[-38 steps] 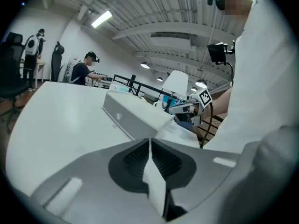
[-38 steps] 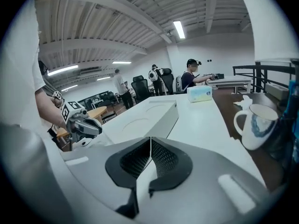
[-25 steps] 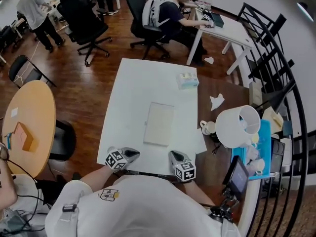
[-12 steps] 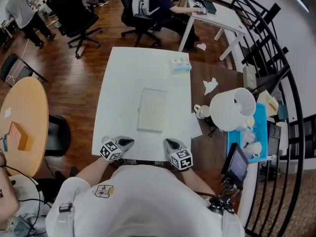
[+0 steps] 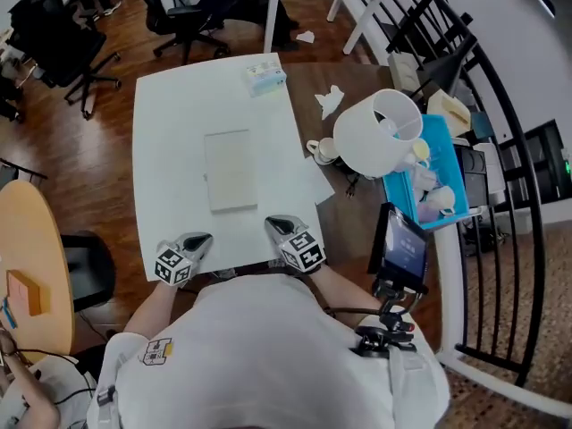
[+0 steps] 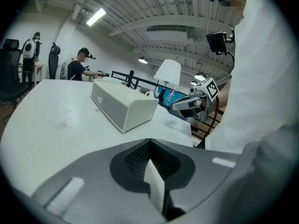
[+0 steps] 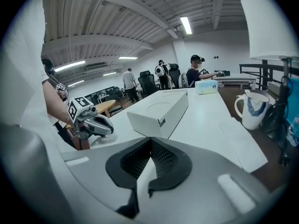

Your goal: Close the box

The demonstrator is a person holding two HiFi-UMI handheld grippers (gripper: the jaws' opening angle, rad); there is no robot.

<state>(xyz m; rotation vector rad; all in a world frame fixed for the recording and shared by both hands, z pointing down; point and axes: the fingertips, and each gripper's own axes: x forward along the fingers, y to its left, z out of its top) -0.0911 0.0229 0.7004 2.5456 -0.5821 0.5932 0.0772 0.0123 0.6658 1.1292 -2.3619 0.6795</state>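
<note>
White box [image 5: 231, 169] shut on table [image 5: 170, 105], left tool [image 5: 202, 239] and right tool [image 5: 275, 225] closed, empty, at near edge.

White rectangular tabletop [image 5: 170, 150] and what lay on it
A flat white rectangular box [image 5: 230, 169] lay lengthwise near the tabletop's middle. A small pale blue-and-white tissue box [image 5: 265, 79] sat at the far right corner, well apart from it. A white paper sheet [image 5: 315, 183] lay at the right edge, overlapping onto the adjoining dark brown tabletop [image 5: 308, 88].
</note>
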